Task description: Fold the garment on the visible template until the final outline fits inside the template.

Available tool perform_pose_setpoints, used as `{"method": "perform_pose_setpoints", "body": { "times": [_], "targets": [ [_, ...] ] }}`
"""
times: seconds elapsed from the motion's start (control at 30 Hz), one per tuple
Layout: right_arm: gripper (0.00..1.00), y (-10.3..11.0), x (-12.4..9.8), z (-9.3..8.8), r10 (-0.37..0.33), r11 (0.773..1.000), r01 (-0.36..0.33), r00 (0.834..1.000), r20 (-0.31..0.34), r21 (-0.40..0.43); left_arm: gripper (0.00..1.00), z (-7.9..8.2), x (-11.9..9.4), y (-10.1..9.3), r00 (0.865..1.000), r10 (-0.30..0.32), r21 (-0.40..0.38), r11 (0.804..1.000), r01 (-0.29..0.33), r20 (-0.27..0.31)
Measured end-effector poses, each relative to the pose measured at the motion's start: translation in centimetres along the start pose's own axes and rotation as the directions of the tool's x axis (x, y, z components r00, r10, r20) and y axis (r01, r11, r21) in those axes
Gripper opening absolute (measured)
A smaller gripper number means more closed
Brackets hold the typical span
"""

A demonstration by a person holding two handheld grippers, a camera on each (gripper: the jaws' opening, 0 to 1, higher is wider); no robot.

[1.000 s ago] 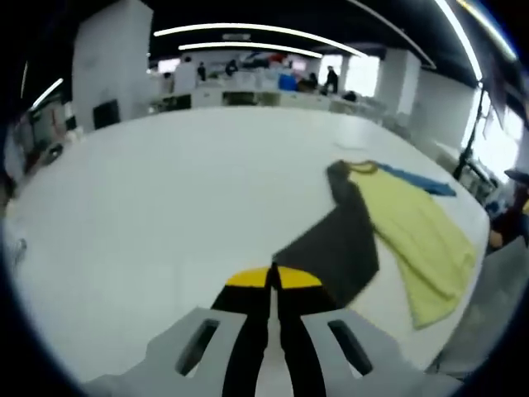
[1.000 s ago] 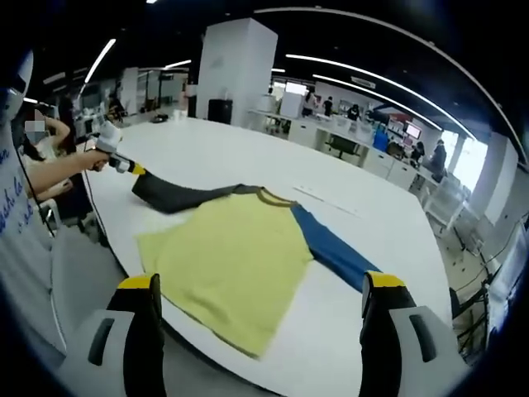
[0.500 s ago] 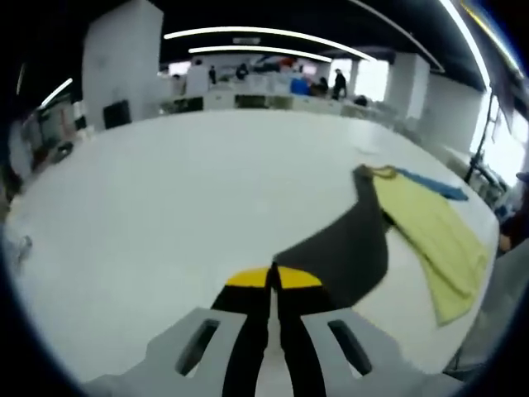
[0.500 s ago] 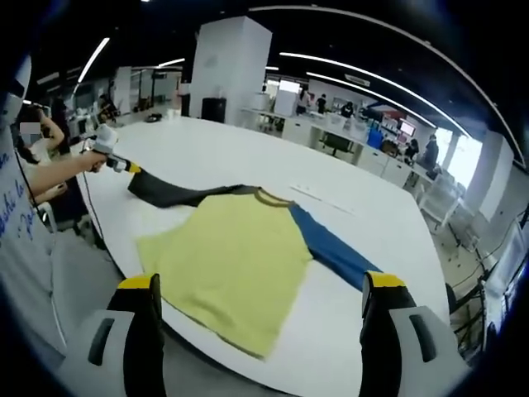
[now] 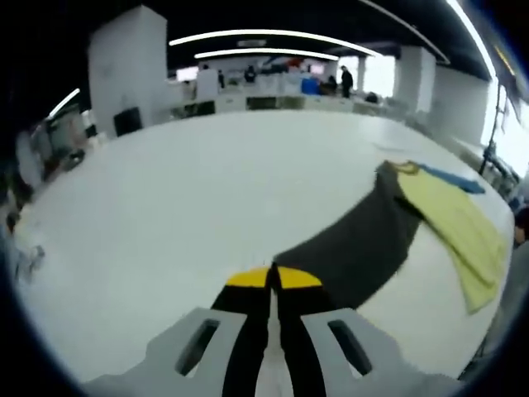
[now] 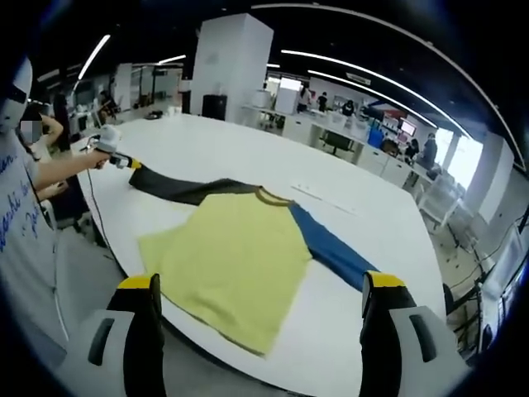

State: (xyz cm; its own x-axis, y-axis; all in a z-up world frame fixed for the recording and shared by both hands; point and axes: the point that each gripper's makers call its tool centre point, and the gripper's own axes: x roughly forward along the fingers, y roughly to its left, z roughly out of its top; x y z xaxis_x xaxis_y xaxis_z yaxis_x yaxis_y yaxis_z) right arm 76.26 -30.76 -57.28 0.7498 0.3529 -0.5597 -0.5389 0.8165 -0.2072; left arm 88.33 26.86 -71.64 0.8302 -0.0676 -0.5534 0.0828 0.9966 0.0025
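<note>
Left gripper [image 5: 274, 279]: we are pinching its jaws tight on the end of the dark sleeve [image 5: 364, 248].
Right gripper [image 6: 260, 294]: we are holding its jaws spread wide with nothing between them, off the edge of the white table [image 6: 248, 157].
Garment [image 6: 231, 256]: it is lying flat on the table; the right gripper view is showing us its yellow body and blue sleeve [image 6: 331, 252] whole.
Left gripper view: it is showing us the dark sleeve stretching away from the yellow body.

Both views face the garment [image 6: 240, 248] from opposite table [image 5: 165, 198] ends.
</note>
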Motion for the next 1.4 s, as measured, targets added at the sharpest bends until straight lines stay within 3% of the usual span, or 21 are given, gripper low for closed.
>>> {"method": "perform_pose_setpoints", "body": {
  "times": [0.23,0.47,0.63,1.4],
  "targets": [
    [1.0,0.5,-0.1,0.2,-0.006,1.0,0.006,1.0,-0.01,-0.006,0.0,-0.2,1.3,1.7,1.0,0.026,0.006,1.0,-0.026,-0.004],
    [1.0,0.6,-0.4,0.3,-0.023,1.0,0.023,1.0,-0.008,-0.004,0.0,-1.7,2.0,3.0,0.998,0.056,-0.009,0.998,-0.057,-0.037],
    [1.0,0.7,-0.3,0.2,-0.027,1.0,0.027,0.999,-0.017,-0.003,0.0,-1.7,2.4,3.7,0.997,0.068,0.0,0.998,-0.068,-0.028],
    [1.0,0.2,-0.9,0.4,-0.083,0.997,0.083,0.997,0.001,0.005,0.0,-3.5,4.2,4.4,0.991,0.086,0.062,0.995,-0.08,-0.1]
  ]
}}
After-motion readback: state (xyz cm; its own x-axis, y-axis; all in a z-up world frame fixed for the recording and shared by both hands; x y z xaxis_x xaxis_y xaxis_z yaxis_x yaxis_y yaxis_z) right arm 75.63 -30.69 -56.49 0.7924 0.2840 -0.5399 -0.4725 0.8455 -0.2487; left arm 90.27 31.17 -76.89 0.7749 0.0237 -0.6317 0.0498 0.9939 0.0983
